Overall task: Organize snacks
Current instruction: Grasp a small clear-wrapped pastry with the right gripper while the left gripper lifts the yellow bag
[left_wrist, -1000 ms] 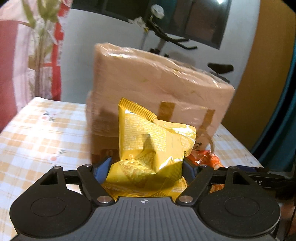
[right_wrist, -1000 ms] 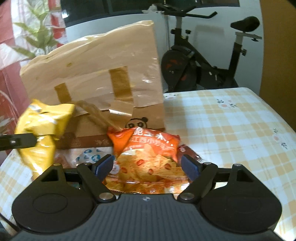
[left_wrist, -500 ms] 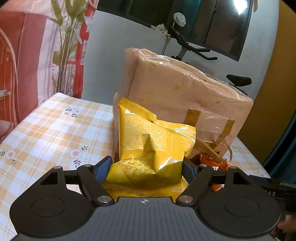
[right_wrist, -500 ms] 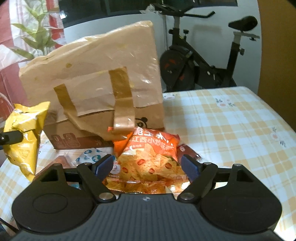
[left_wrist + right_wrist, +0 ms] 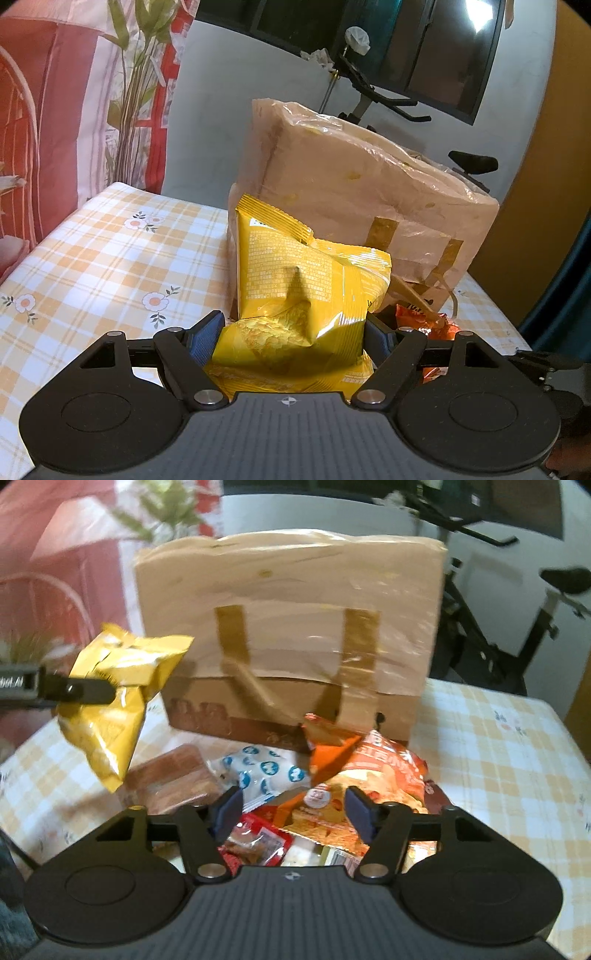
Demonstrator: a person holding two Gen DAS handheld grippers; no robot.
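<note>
My left gripper [image 5: 293, 332] is shut on a yellow snack bag [image 5: 303, 291] and holds it in the air left of a tan paper carrier bag [image 5: 362, 199]. The right wrist view shows that yellow snack bag [image 5: 114, 701] hanging from the left gripper's fingers [image 5: 74, 691], left of the paper bag [image 5: 291, 627]. My right gripper [image 5: 293, 810] is open above a pile of snacks in front of the bag: an orange chip bag [image 5: 365, 771], a white and blue packet [image 5: 262, 771], a red packet [image 5: 255, 843] and a brown packet [image 5: 173, 779].
The table has a yellow checked cloth [image 5: 96, 258] with flowers. An exercise bike [image 5: 498, 627] stands behind the table on the right. A red and pink curtain [image 5: 55, 110] hangs at the left. The orange chip bag also shows low right in the left wrist view [image 5: 424, 325].
My left gripper has risen and pulled left with the yellow bag. My right gripper has let go of the orange chip bag, risen and swung left, now facing the paper bag squarely.
</note>
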